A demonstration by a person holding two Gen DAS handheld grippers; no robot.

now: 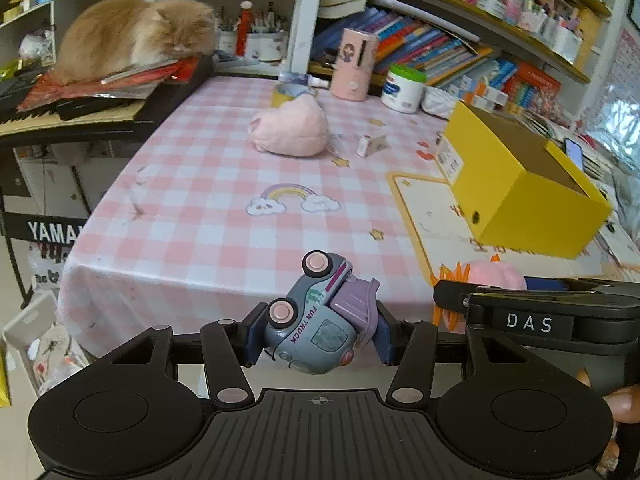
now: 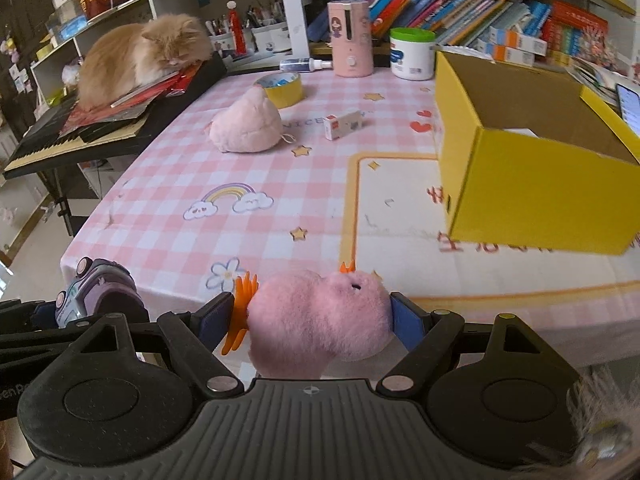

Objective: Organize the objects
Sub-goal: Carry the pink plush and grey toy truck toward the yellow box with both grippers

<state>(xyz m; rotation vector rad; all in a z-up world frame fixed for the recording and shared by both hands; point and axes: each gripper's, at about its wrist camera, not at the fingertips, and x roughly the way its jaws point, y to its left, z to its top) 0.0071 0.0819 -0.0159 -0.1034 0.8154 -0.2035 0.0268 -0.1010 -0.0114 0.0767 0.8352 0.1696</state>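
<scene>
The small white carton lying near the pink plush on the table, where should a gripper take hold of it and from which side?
Grip the carton across its two long sides, coming down from above. It lies flat on the tablecloth, long and narrow, so the short width fits between the jaws. It sits apart from the plush and the tape roll, so both sides look reachable.

We see a grey-and-lilac plastic toy truck point(image 1: 316, 320) tipped on its side, pink wheels up, and a fluffy pink plush bird point(image 2: 320, 320) with orange feet, both off the tablecloth.
</scene>
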